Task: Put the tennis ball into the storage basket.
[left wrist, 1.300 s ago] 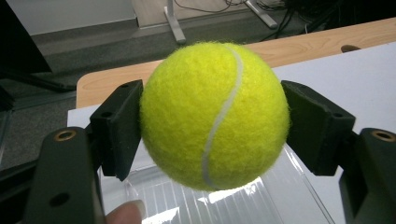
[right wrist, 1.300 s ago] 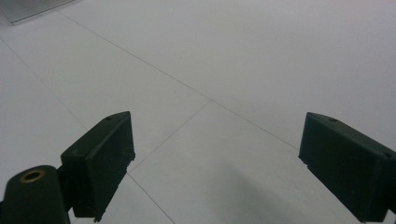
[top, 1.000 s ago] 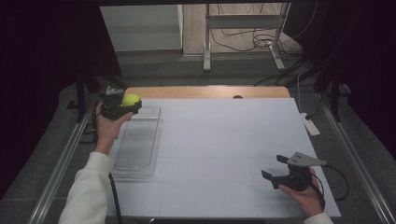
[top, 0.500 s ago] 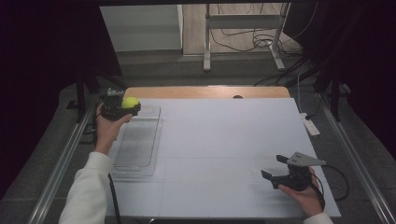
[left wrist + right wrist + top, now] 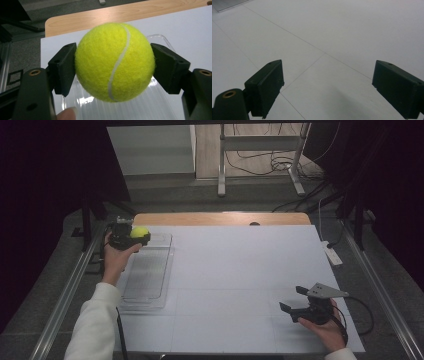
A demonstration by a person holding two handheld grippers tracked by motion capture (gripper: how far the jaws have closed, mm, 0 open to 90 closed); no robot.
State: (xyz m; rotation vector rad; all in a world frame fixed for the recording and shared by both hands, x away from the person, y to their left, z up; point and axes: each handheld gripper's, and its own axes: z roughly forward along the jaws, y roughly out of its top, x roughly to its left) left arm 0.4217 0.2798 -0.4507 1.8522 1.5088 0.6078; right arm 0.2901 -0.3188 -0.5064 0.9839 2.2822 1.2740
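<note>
A yellow tennis ball (image 5: 115, 61) is clamped between the two black jaws of my left gripper (image 5: 113, 67), which is shut on it. Seen from above, that gripper (image 5: 134, 238) holds the ball (image 5: 139, 232) over the far end of a clear plastic tray (image 5: 147, 280) at the table's left side. Through the left gripper view the ribbed tray (image 5: 140, 107) lies just beneath the ball. My right gripper (image 5: 295, 300) rests near the front right of the white table, its jaws wide apart with nothing between them; its own view has the right gripper (image 5: 328, 87) over bare white surface.
White sheets cover the table (image 5: 240, 270), with a strip of bare wood (image 5: 220, 218) along the far edge. A white power strip (image 5: 332, 255) lies at the right edge. Metal rails run along both sides, and a stand's legs (image 5: 260, 160) and cables are on the floor beyond.
</note>
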